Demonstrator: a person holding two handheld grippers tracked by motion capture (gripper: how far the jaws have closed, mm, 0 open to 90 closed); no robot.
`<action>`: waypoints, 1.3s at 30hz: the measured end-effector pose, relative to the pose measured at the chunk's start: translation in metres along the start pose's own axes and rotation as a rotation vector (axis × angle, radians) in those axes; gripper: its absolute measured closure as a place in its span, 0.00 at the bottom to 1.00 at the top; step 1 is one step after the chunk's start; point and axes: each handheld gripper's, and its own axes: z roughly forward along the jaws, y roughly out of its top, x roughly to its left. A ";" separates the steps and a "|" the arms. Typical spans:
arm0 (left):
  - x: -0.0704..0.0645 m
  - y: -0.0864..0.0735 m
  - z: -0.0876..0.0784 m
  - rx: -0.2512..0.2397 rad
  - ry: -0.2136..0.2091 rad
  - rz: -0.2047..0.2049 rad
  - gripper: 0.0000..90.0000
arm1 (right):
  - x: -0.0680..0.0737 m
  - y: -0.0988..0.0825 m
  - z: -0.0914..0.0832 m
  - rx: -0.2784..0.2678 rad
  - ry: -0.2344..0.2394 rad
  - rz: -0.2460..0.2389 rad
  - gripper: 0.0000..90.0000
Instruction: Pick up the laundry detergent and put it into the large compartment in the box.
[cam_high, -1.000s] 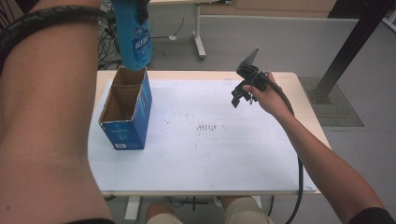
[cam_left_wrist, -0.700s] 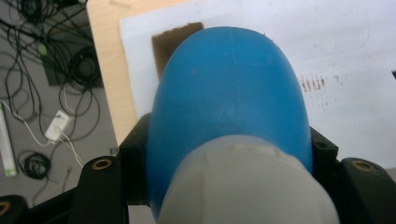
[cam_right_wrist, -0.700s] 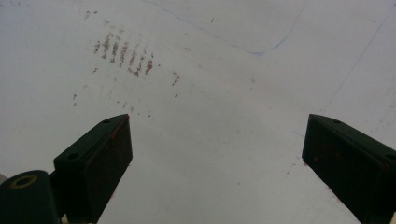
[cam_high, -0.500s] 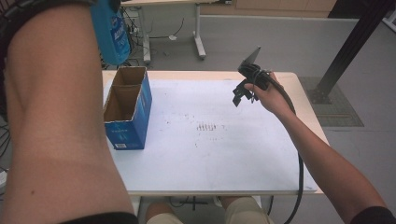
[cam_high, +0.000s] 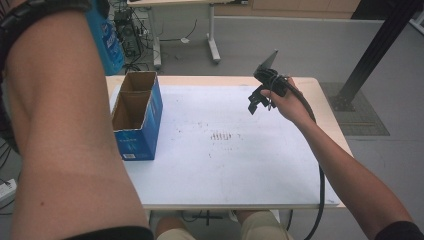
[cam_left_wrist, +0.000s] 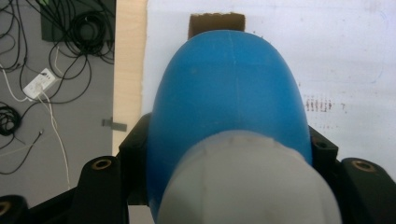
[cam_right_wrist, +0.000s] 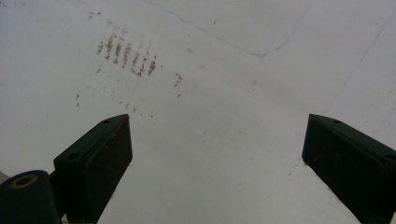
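Left forearm (cam_high: 65, 130) raised high over the left edge of the bench (cam_high: 230, 165), looming close to the camera. Its tongs (cam_left_wrist: 224, 186) are clamped on a blue bottle (cam_left_wrist: 229, 102), one black jaw pressed against each flank, the pale grey cap (cam_left_wrist: 247, 182) nearest the lens. In the high view the bottle (cam_high: 107, 45) hangs in the air beyond the far left corner, above the floor more than the bench.

Over on the right, the right hand (cam_high: 287, 100) holds its tongs (cam_high: 257, 102) up above the far right part of the bench, jaws tipped downward (cable trailing back along the arm). Those tongs (cam_right_wrist: 215, 154) are spread wide, nothing between them, just white bench top with a patch of reddish marks (cam_right_wrist: 126, 53).

The blue cardboard box (cam_high: 137, 117) sits near the far left corner, top open, split into two compartments; both look empty.
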 end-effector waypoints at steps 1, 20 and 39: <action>0.001 0.000 0.003 0.004 0.000 -0.001 0.42 | 0.000 0.000 0.000 0.001 0.000 0.000 0.10; 0.013 -0.002 0.071 0.042 -0.036 -0.019 0.42 | 0.005 0.000 0.001 0.001 -0.009 -0.001 0.10; 0.015 -0.018 0.136 0.052 -0.038 -0.016 0.42 | 0.010 -0.002 0.000 0.001 -0.018 -0.007 0.10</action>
